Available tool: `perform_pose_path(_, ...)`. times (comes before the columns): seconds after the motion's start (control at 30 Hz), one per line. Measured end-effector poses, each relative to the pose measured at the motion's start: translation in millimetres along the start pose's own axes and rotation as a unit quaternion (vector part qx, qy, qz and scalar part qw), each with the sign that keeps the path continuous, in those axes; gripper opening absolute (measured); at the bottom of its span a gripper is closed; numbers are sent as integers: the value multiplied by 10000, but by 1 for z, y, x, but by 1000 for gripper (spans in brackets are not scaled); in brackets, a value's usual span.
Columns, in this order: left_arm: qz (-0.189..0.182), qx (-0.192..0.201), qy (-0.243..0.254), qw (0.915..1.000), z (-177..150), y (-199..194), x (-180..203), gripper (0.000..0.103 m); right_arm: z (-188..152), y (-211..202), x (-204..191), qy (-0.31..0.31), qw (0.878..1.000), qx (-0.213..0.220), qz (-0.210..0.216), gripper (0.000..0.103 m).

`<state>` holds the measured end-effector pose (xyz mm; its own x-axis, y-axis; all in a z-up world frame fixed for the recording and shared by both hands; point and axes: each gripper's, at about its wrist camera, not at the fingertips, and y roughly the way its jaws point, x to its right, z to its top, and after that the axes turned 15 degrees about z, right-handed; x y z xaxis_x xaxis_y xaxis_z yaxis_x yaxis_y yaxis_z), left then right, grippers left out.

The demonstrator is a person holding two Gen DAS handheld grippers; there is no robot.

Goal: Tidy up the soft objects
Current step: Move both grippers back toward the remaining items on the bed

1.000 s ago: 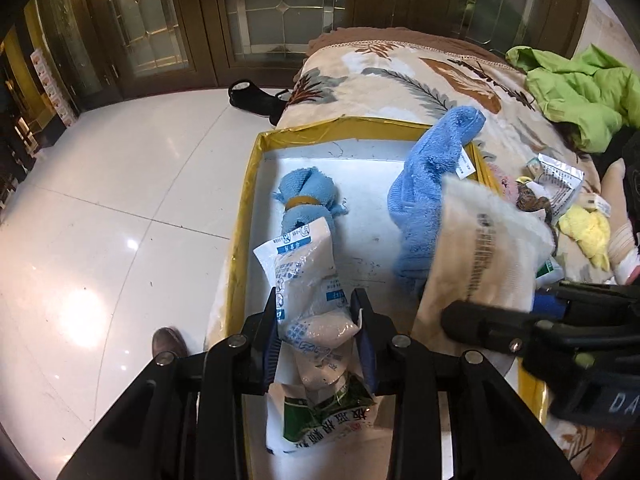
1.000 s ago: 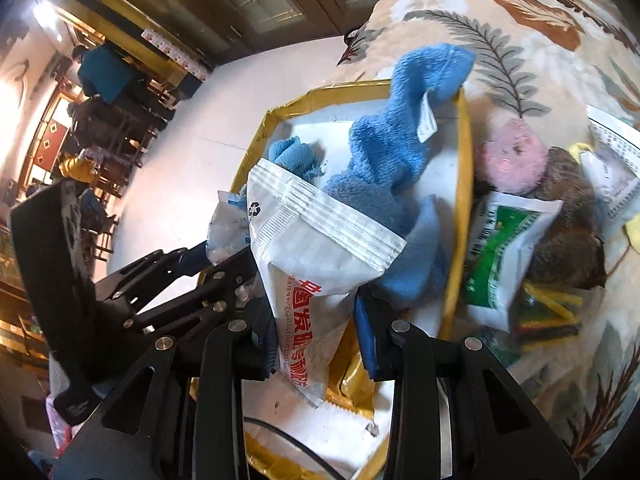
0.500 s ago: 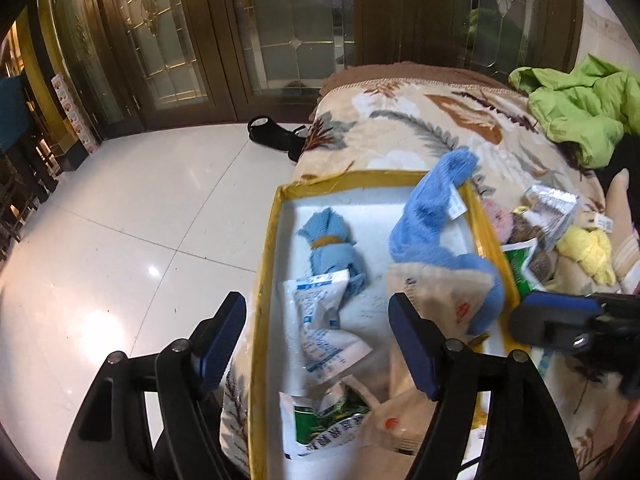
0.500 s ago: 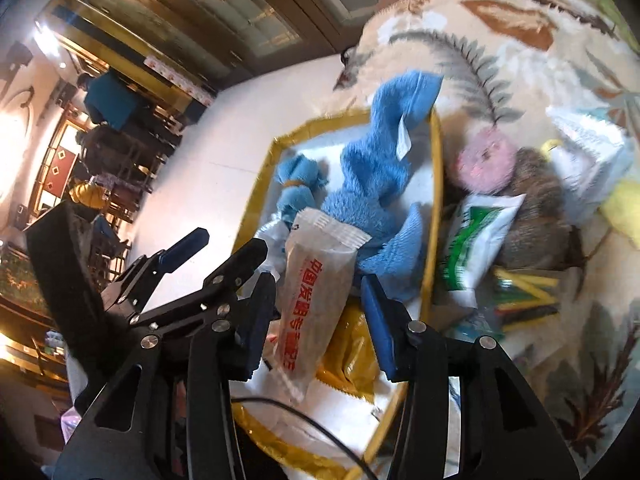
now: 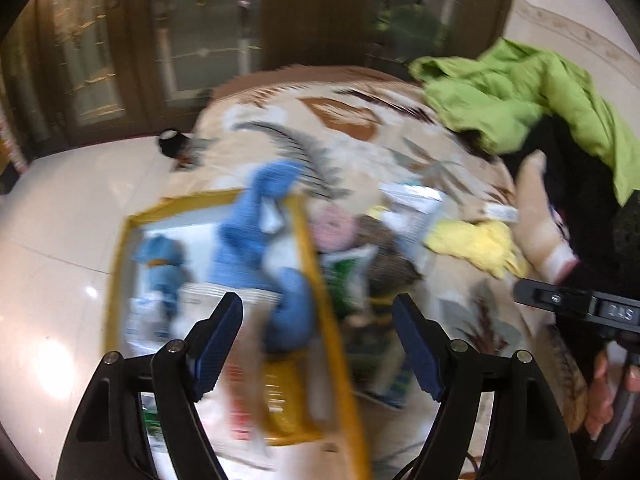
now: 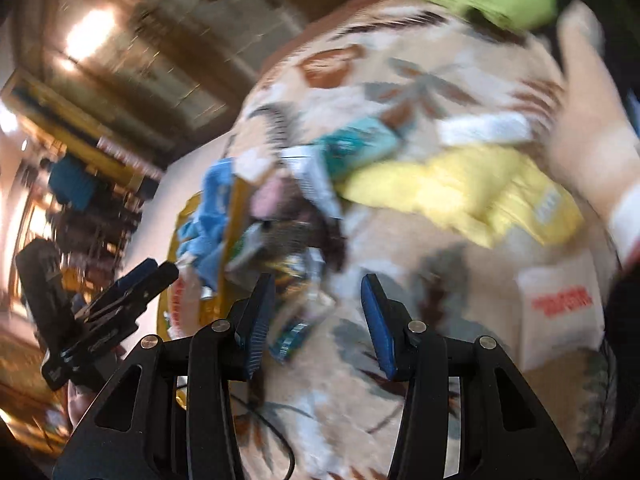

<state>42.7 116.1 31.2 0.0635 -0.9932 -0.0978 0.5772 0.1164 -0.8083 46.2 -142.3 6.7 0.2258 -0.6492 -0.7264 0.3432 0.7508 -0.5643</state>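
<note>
Hovering over the bed (image 5: 352, 120), you are carrying both grippers with jaws spread wide and holding nothing. The left gripper (image 5: 318, 344) is pointing across the yellow-rimmed tray (image 5: 308, 232), where the blue towel (image 5: 260, 224) and packets are lying. The right gripper (image 6: 316, 320) is facing the loose pile on the blanket; the yellow cloth (image 6: 460, 192) is lying ahead and to its right, long axis running across the jaws. Judging from this, your right side is nearer to it, though blur is hiding detail.

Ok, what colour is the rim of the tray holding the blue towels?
Yellow-gold; the tray rim shows best in the left wrist view.
</note>
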Motion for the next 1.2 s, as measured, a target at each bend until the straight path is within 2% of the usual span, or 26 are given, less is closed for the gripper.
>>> perform_pose_path(0.13, -154, -162, 234, 9995, -5, 6, 31, 77, -3, -7, 23, 369, 9993, 90, 36, 45)
perform_pose_path(0.3, -79, -488, 247, 9985, -5, 20, 59, 77, -5, -15, 36, 579, 9982, 161, 55, 45)
perform_pose_path(0.37, 41, -683, 152, 9975, -2, 29, 67, 77, -5, -17, 38, 590, 9980, 184, 87, 45)
perform_pose_path(0.63, 682, -953, 41, 9931, 2, 54, 86, 82, -9, -30, 56, 695, 9973, 210, 100, 45)
perform_pose_path(0.73, 702, -1054, 86, 9919, 3, 57, 93, 82, -9, -33, 65, 799, 9965, 246, 96, 45)
perform_pose_path(0.8, 764, -984, 213, 9920, 4, 55, 99, 82, -8, -34, 69, 842, 9960, 266, 100, 53)
perform_pose_path(0.93, 834, -1135, 258, 9897, 6, 66, 104, 82, -4, -35, 75, 907, 9952, 367, 102, 53)
perform_pose_path(1.0, 867, -1148, 232, 9893, 9, 70, 104, 82, 2, -31, 74, 797, 9962, 350, -6, 53)
perform_pose_path(1.2, 810, -1252, 166, 9887, 18, 78, 103, 84, 31, -15, 71, 401, 9946, 342, -890, 53)
